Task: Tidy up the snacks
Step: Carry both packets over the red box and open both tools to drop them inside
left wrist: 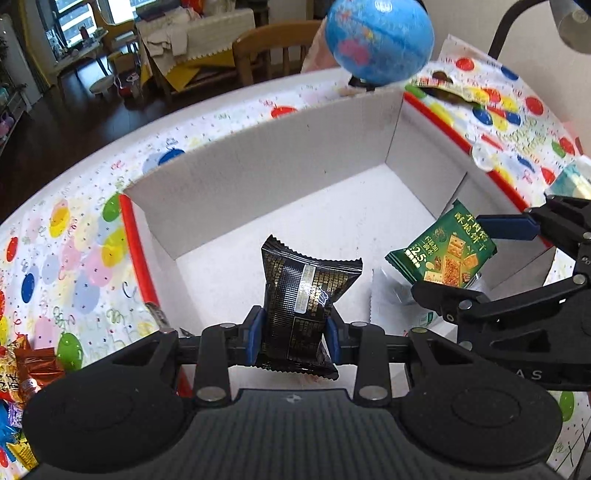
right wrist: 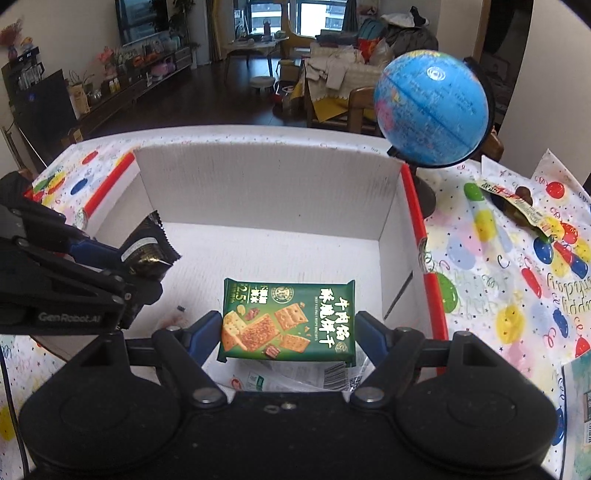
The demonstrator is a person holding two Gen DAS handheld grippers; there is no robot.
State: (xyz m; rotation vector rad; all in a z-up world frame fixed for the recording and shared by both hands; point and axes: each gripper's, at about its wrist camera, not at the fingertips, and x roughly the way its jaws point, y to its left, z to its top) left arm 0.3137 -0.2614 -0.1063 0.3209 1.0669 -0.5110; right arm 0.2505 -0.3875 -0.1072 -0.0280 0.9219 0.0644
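My left gripper (left wrist: 294, 334) is shut on a black snack packet (left wrist: 301, 302) and holds it over the white cardboard box (left wrist: 258, 162). My right gripper (right wrist: 290, 334) is shut on a green cracker packet (right wrist: 290, 325) and holds it over the same box (right wrist: 266, 177). The green packet (left wrist: 447, 254) and right gripper show at the right of the left wrist view. The black packet (right wrist: 147, 251) and left gripper show at the left of the right wrist view. A clear white wrapper (right wrist: 295, 374) lies on the box floor under the green packet.
A blue globe (right wrist: 432, 107) stands behind the box's right corner. A dark snack wrapper (right wrist: 517, 206) lies on the balloon-print tablecloth (right wrist: 498, 280) to the right. Several loose snack packets (left wrist: 18, 373) lie on the cloth left of the box. A lamp arm (left wrist: 513, 22) rises at upper right.
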